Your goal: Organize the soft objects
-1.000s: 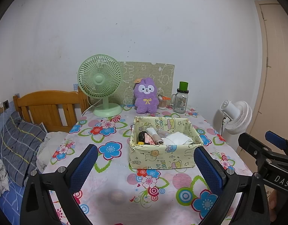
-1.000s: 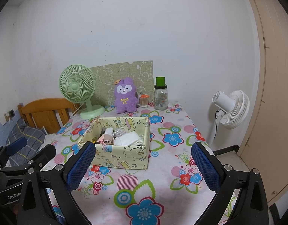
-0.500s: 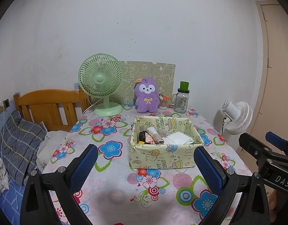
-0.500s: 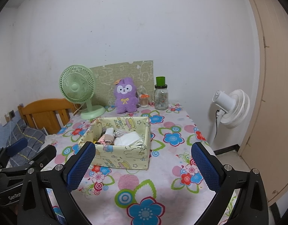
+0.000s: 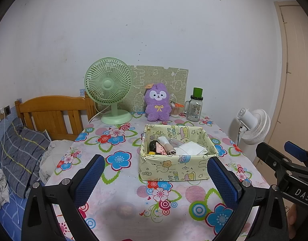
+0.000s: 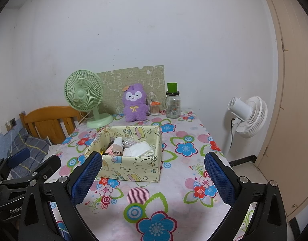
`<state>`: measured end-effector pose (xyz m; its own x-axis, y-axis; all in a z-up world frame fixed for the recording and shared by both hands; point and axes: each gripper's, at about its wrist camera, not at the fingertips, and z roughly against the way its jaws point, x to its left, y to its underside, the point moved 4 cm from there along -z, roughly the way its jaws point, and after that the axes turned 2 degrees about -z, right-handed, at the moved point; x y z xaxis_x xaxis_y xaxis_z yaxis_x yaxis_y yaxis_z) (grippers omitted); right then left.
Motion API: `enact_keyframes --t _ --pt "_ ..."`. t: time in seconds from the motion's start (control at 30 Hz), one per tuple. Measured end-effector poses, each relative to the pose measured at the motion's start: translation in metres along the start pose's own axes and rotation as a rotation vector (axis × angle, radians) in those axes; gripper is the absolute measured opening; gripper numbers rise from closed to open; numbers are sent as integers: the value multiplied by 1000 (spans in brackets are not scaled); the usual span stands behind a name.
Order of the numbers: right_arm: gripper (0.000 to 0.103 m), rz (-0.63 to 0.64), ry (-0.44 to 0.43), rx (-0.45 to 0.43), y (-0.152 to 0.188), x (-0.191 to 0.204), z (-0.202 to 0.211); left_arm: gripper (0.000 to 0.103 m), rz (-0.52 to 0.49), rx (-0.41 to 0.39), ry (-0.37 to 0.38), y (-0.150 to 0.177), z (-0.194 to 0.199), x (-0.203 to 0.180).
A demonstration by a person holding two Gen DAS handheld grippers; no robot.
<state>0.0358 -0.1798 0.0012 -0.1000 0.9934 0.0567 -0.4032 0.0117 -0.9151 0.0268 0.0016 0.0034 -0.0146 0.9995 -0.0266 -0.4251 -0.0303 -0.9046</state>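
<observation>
A pale yellow cartoon-print fabric box sits mid-table, holding a white cloth, a rolled sock and other small items. A purple plush toy stands upright at the back by the wall. My left gripper hovers open over the near table, short of the box, empty. My right gripper is open too, near the box's front right corner, holding nothing. Each gripper shows at the other view's edge.
A green desk fan stands back left, a glass jar with a green lid and a toothpick pot back right. A white floor fan is off the table's right edge, a wooden bed headboard and bedding to the left.
Both views shifted very slightly; the box and plush have not moved, and both grippers stay open.
</observation>
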Motion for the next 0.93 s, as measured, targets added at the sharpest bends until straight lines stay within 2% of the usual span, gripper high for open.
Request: enact_keyframes --t 0.93 --pt "103 -1 6 0 0 -1 1 103 -1 0 1 0 0 0"
